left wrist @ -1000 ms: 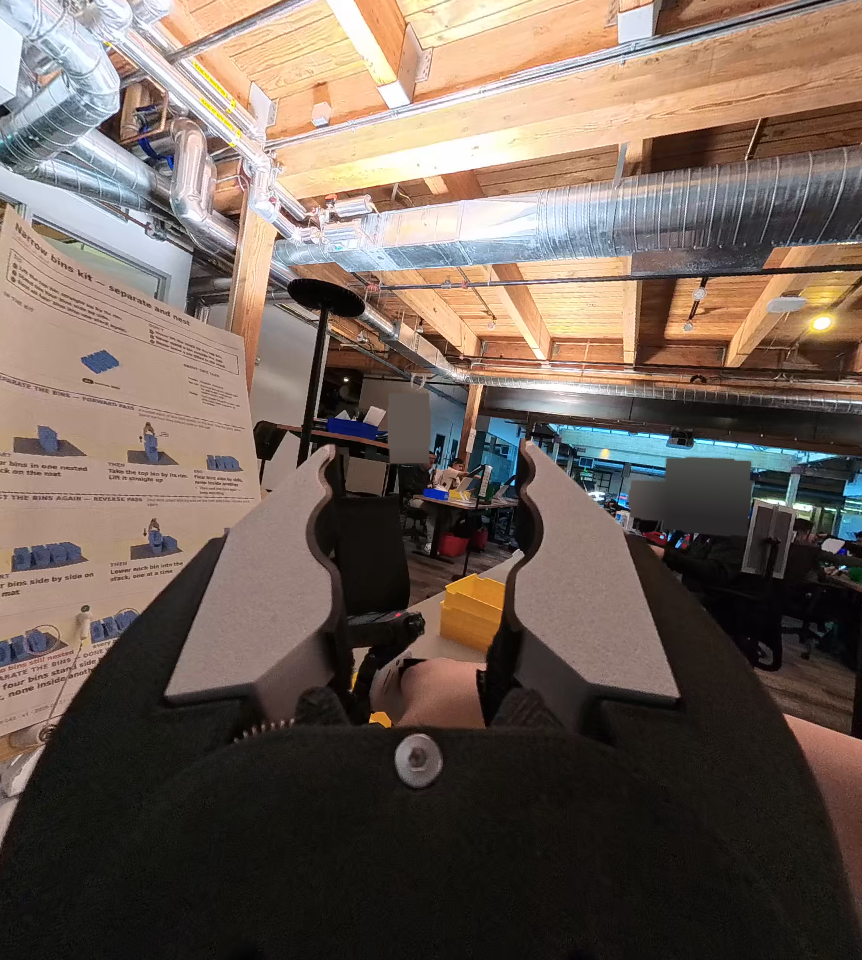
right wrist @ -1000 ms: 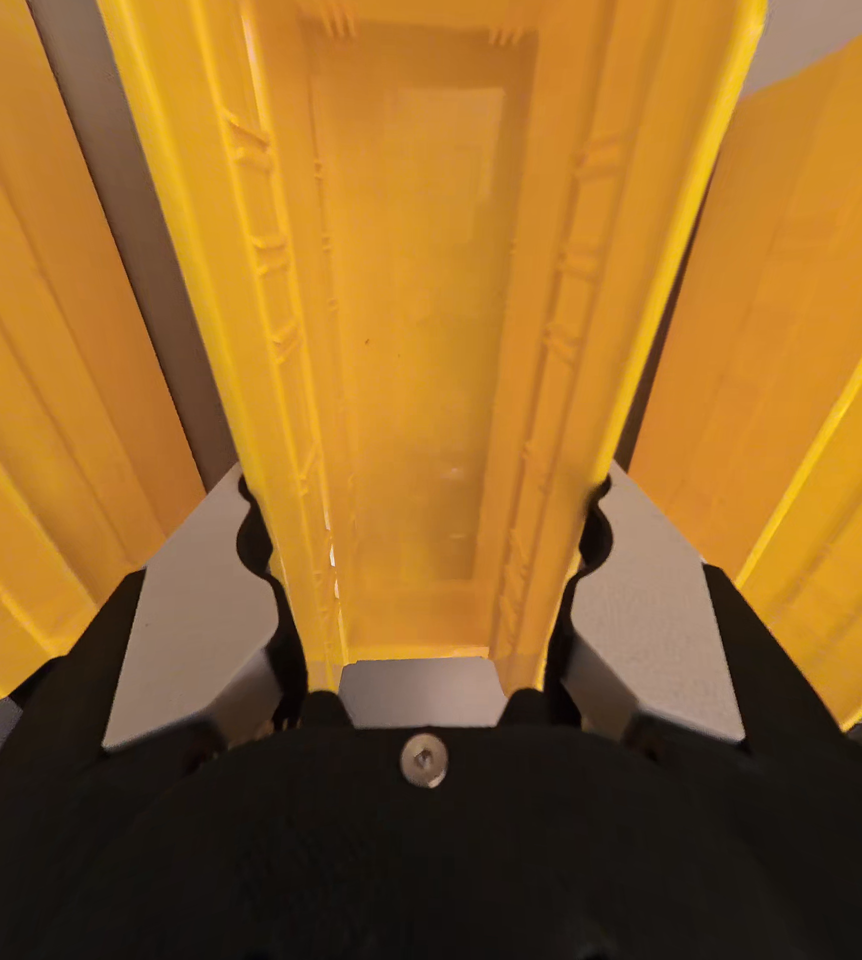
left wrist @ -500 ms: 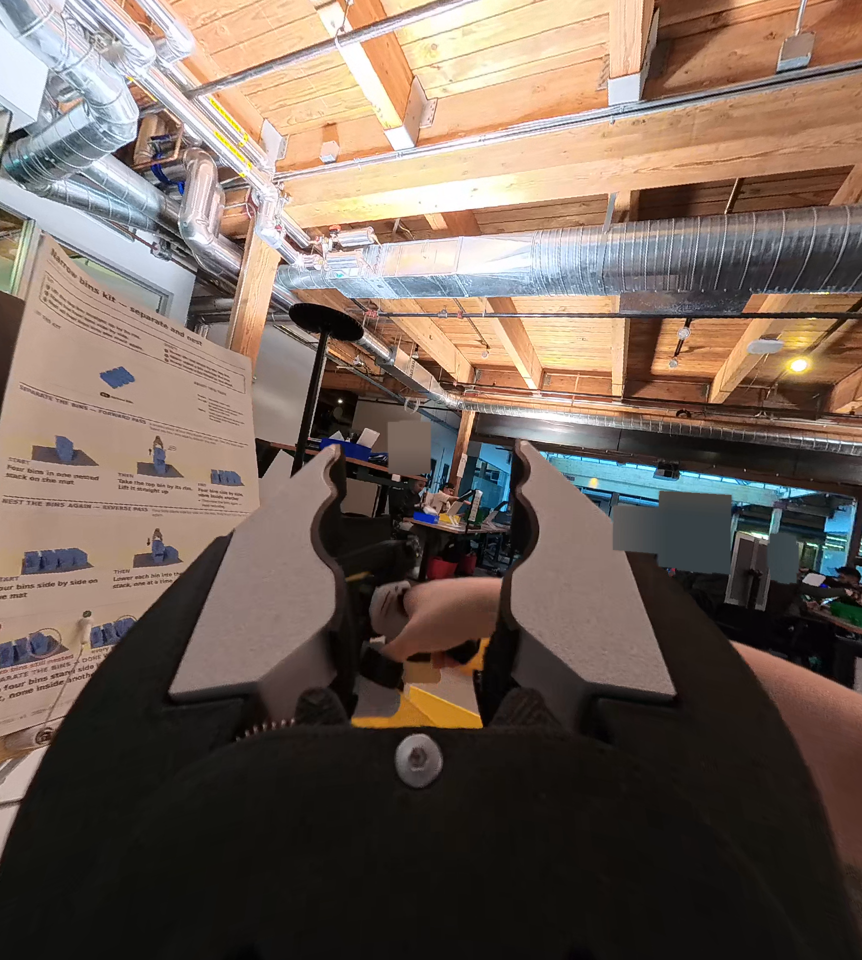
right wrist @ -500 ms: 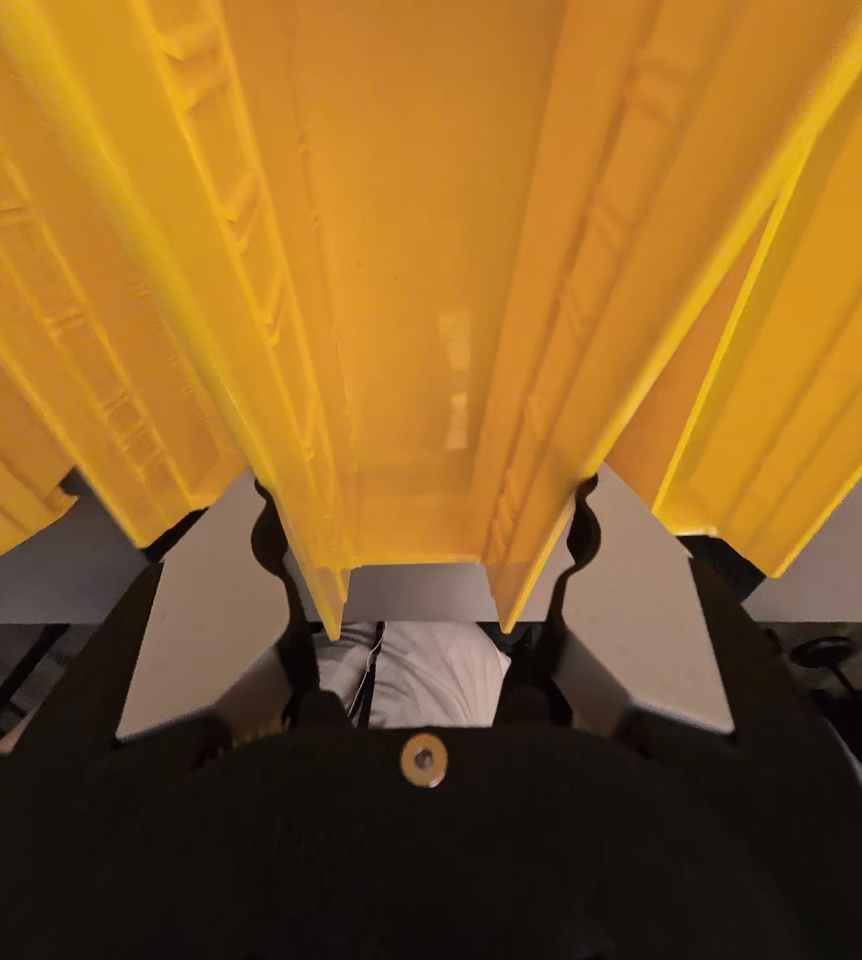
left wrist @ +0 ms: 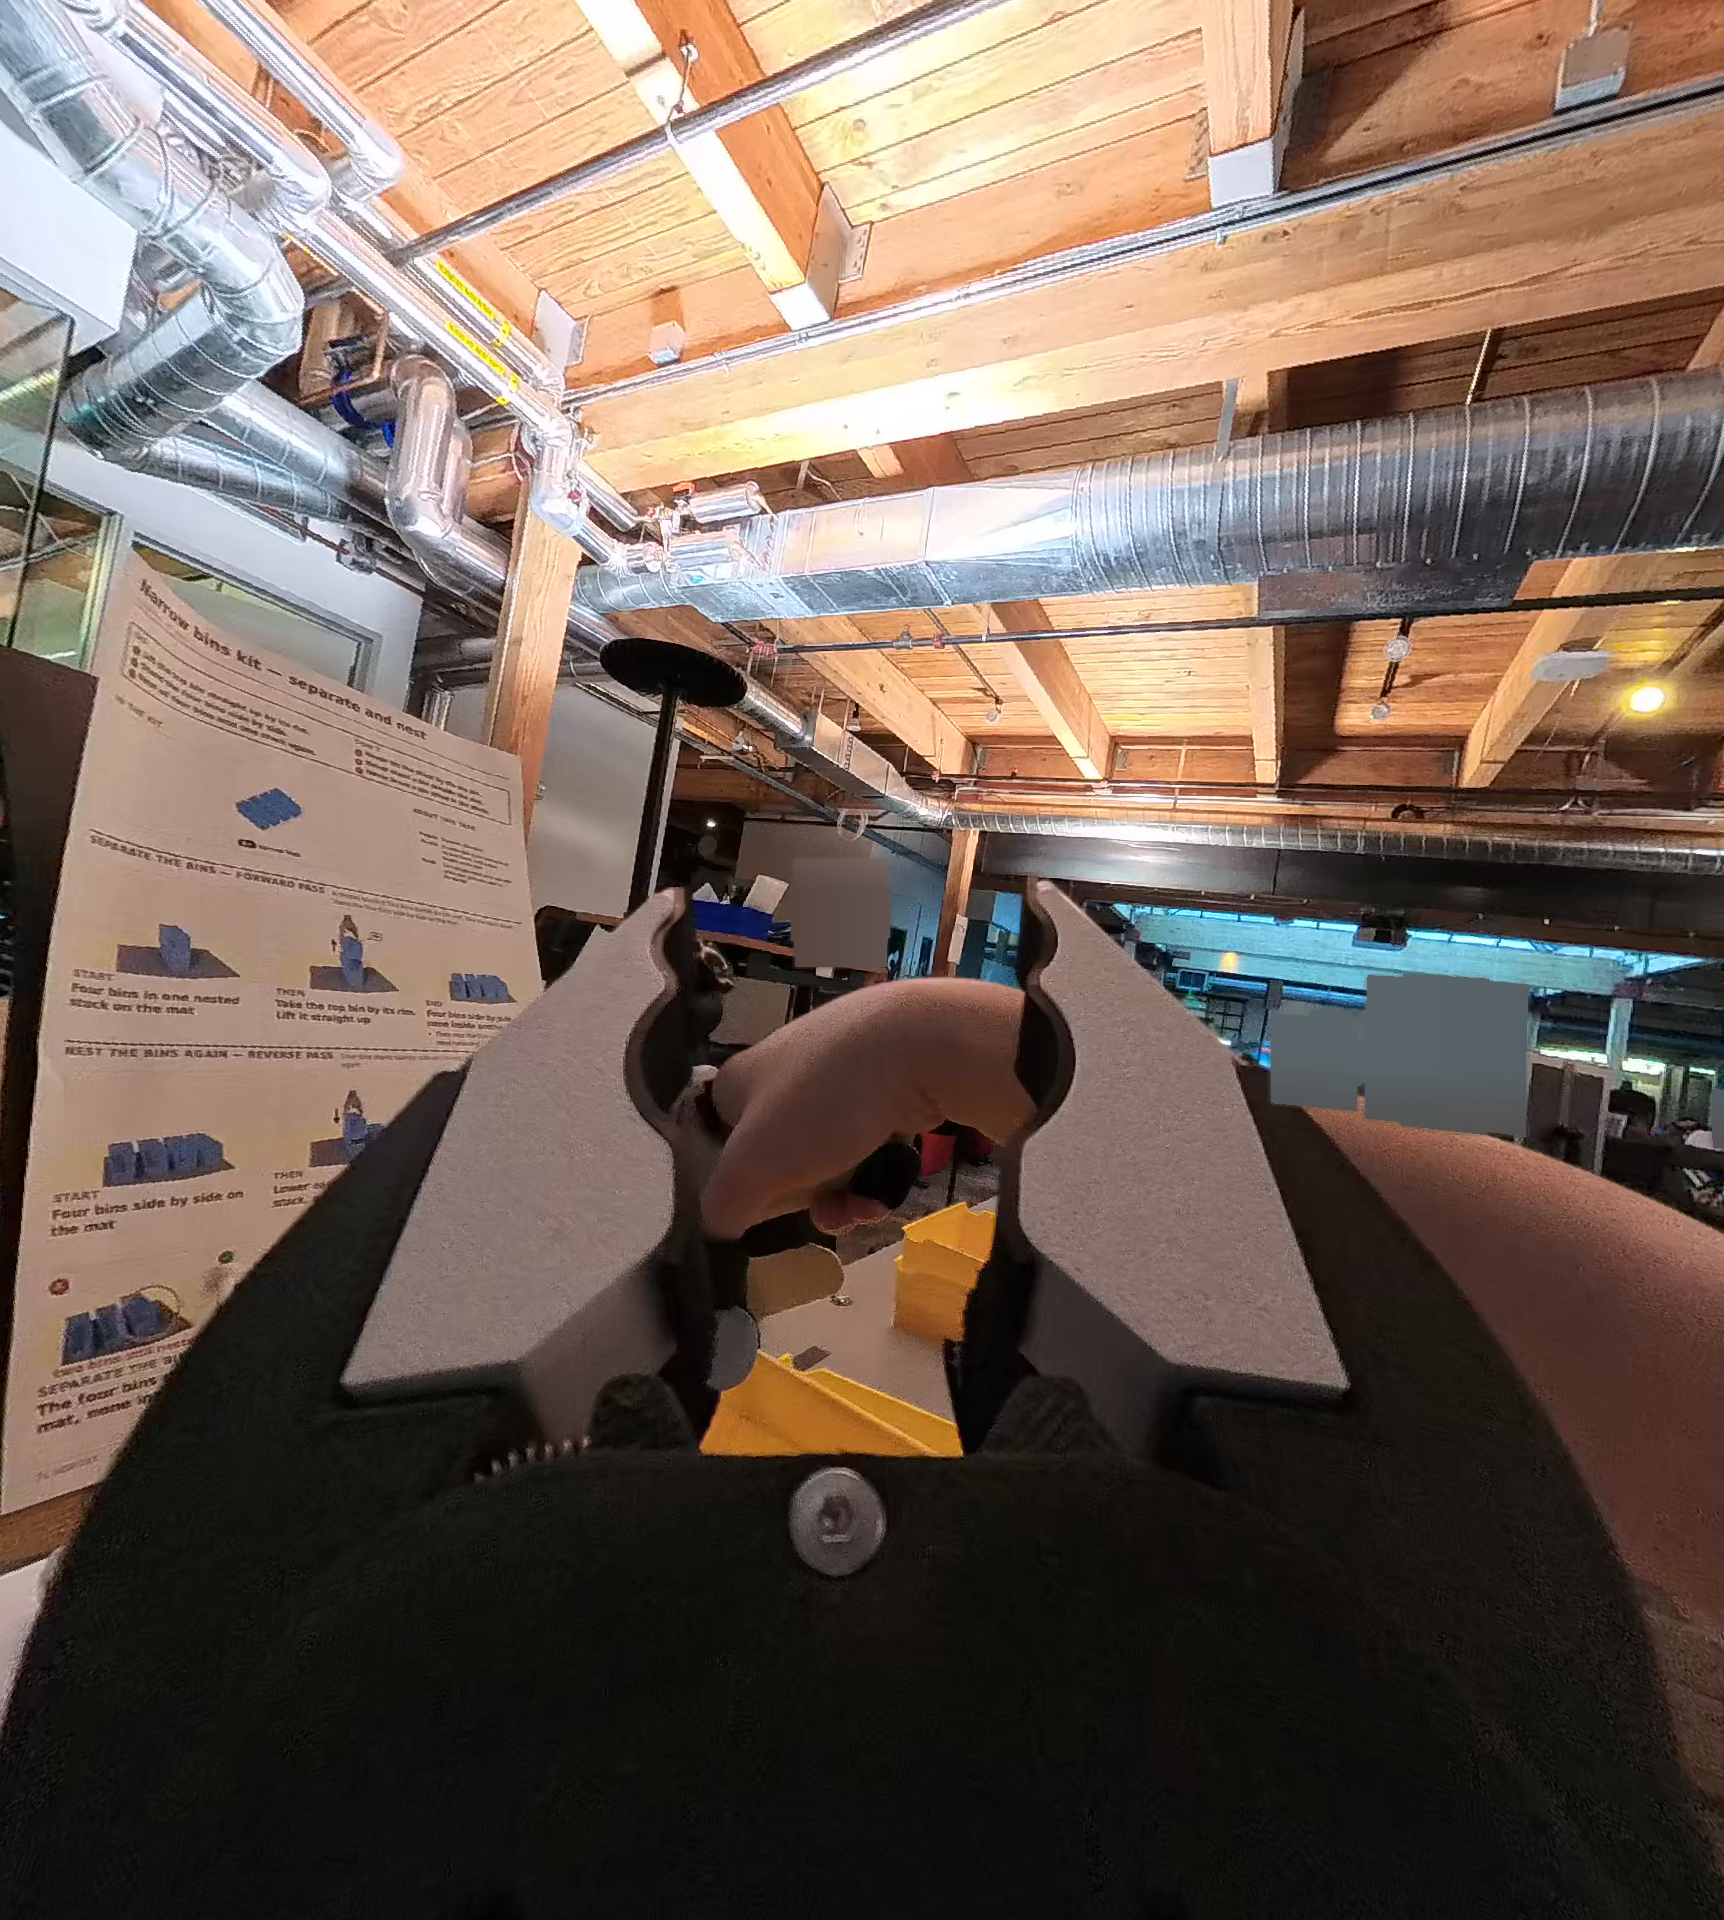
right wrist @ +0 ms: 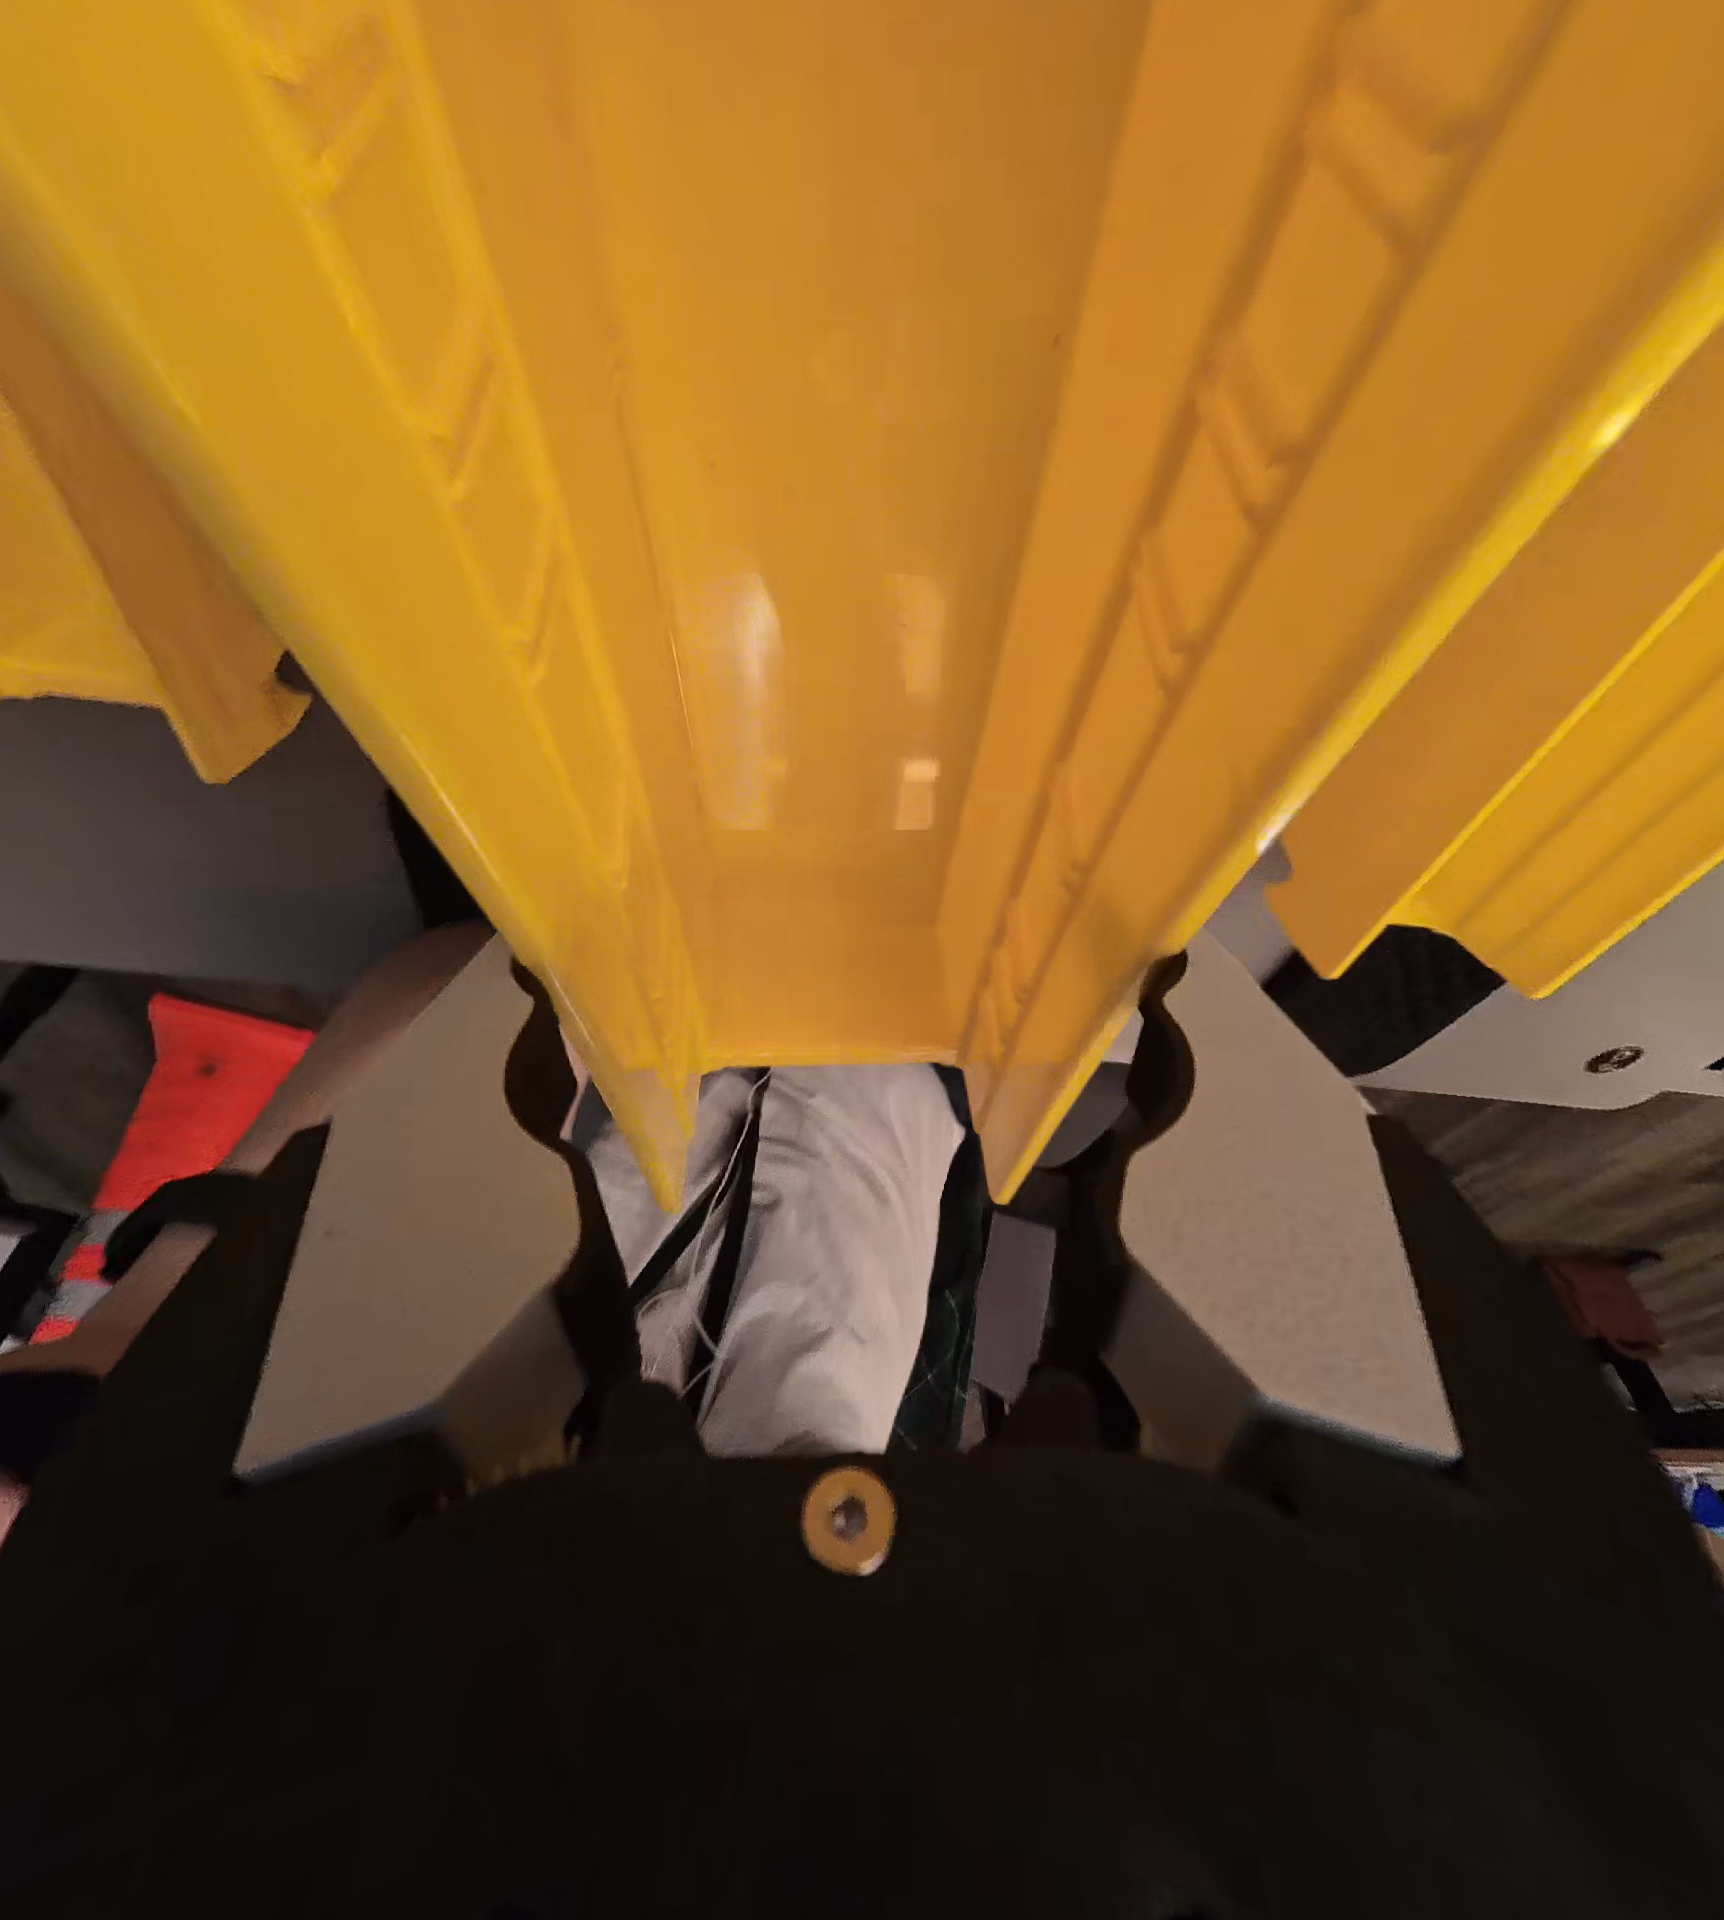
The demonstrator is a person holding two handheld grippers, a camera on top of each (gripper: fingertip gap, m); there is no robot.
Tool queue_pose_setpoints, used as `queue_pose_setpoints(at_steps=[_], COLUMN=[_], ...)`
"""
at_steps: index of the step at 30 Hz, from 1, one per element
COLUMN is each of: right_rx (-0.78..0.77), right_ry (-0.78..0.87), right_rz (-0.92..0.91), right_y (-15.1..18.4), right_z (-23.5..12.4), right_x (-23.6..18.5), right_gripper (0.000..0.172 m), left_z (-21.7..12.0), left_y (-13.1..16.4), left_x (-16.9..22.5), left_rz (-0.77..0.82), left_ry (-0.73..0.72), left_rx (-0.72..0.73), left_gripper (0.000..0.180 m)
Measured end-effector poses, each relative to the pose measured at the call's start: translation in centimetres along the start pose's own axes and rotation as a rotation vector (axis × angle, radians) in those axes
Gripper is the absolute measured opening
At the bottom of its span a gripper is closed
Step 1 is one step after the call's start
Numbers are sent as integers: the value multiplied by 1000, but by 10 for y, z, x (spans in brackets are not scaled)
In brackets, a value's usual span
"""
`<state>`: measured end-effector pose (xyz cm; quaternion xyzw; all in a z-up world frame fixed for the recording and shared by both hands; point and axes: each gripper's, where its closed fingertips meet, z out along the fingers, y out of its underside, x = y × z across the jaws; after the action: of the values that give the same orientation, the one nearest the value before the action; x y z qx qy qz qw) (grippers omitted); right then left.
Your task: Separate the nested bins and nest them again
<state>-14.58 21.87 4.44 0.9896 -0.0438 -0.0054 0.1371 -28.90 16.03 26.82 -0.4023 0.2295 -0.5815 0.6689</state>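
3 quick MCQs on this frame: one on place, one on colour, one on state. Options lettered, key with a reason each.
1. Where does the instruction sheet stand in the left wrist view?
A. left of the gripper
B. right of the gripper
C. flat on the floor

2. What colour is the bin between the right gripper's fingers?
A. blue
B. yellow
C. green

3. What is the state of the left gripper?
A. shut on a bin
B. clamped on the sheet
C. open, nothing in it

Key: 1 A, the sheet stands upright at the left edge. 2 B, the bin is plainly yellow. 3 C, its fingers are apart with only the far room and a hand behind them.
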Motion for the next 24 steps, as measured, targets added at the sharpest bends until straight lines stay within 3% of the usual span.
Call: queue_pose_setpoints(at_steps=[10, 24], right_rx=[-72, -54], right_ry=[-194, -127], right_rz=[71, 125], right_y=[-17, -50], right_z=[36, 66], right_x=[-43, -47], right_gripper=[113, 114], left_z=[-5, -10], left_y=[-6, -12], left_x=[3, 2], left_rz=[-11, -26], left_ry=[17, 29], left_rx=[21, 45], left_gripper=[60, 59])
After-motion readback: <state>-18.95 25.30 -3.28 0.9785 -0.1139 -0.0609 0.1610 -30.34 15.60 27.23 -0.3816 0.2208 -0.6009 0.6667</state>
